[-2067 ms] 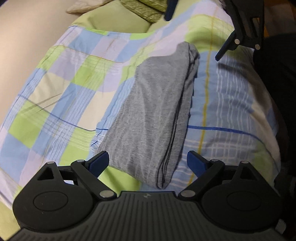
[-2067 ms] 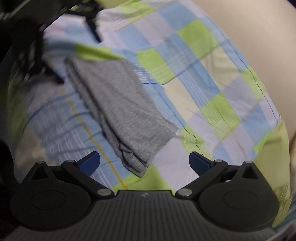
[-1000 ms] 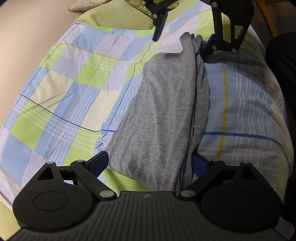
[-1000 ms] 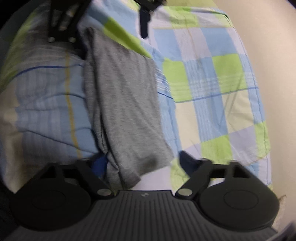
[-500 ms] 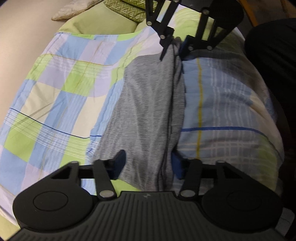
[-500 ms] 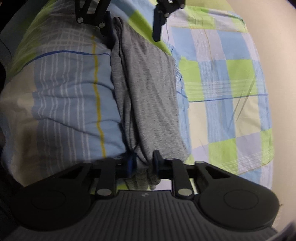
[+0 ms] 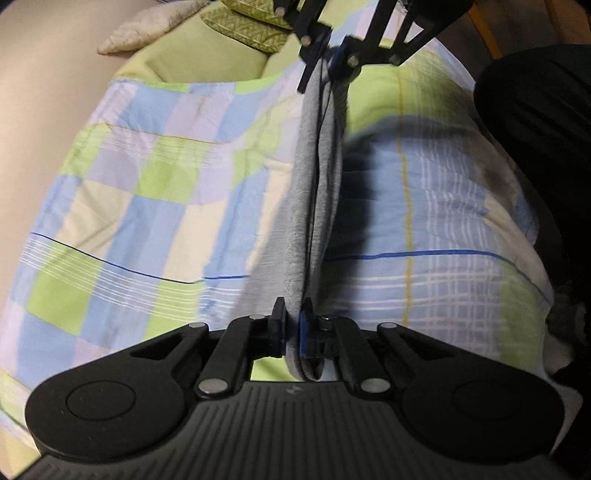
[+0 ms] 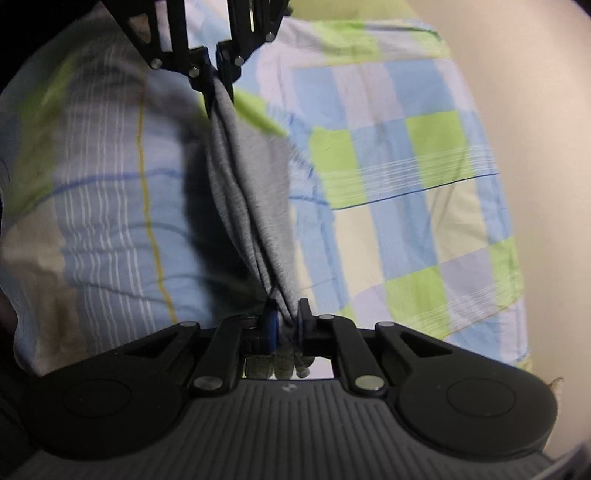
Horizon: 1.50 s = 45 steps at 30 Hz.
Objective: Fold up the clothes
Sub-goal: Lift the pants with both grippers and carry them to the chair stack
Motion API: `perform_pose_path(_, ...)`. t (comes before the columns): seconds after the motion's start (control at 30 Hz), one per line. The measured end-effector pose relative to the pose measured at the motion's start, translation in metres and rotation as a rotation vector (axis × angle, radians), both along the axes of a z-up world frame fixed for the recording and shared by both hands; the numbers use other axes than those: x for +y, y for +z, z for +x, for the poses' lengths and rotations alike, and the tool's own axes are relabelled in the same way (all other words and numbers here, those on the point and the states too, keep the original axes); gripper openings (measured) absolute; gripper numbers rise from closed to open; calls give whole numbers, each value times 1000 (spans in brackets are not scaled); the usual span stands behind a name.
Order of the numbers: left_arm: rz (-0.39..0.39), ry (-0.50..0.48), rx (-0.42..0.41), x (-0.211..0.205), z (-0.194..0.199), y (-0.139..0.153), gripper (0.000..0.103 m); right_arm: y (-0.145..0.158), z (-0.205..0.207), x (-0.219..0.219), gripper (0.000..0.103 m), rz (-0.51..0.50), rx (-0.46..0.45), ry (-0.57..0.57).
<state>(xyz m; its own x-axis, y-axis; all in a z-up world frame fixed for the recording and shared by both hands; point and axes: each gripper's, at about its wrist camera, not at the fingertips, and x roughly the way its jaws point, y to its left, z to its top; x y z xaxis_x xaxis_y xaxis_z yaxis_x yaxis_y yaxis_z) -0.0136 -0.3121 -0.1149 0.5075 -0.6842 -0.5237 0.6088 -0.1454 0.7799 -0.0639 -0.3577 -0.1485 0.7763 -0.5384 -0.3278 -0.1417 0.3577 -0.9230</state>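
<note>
Folded grey jersey garment [image 7: 314,206], held as a narrow, layered band stretched between the two grippers and lifted along its upper edge above the checked blue, green and lilac bedspread [image 7: 147,206]; its lower part appears to hang toward the cover, though whether it touches cannot be told. The band's long axis runs near to far in both views. Left gripper [image 7: 293,325]: jaws drawn almost together, pinching the near end of the band in the left wrist view, with a fold of cloth bulging below the pads. Right gripper [image 8: 283,317]: jaws likewise nearly closed on the opposite end, bunched cloth showing beneath them. Each gripper appears at the far end of the other's view (right gripper [image 7: 334,55]; left gripper [image 8: 218,70]), so the garment lies straight ahead of each, neither hand nearer its middle. A dark shadow [image 7: 354,199] falls on the bedspread to the right of the band. Green patterned pillows [image 7: 243,26] lie at the far left. Judged next step: bringing the ends together, or laying the band over, across this axis.
</note>
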Motion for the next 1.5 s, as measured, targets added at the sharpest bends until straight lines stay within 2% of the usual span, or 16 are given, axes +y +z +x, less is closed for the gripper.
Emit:
perform_pose_path(0.33, -48, -3, -127, 18, -33, 63, 4, 47, -43, 45, 6, -10, -163, 17)
perform_pose_path(0.53, -96, -83, -176, 8, -58, 91, 4, 60, -76, 52, 6, -19, -217, -42)
perform_pose_path(0.7, -150, -214, -177, -10, -83, 102, 4, 73, -115, 63, 6, -44, -243, -179)
perform_pose_path(0.8, -179, -328, -160, -24, -105, 106, 4, 77, -136, 68, 6, -61, -250, -256)
perform_pose_path(1.0, -208, -558, -105, -52, -150, 109, 4, 81, -206, 95, 6, -84, -266, -515)
perform_pose_path(1.13, -191, -741, -93, -86, -199, 109, 4, 80, -244, 106, 6, -53, -277, -643)
perform_pose_path(1.33, -170, -893, -105, -121, -260, 115, 4, 70, -309, 116, 6, -4, -338, -827)
perform_pose_path(1.5, -123, -1007, -136, -157, -302, 117, 4, 68, -364, 114, 6, 48, -447, -933)
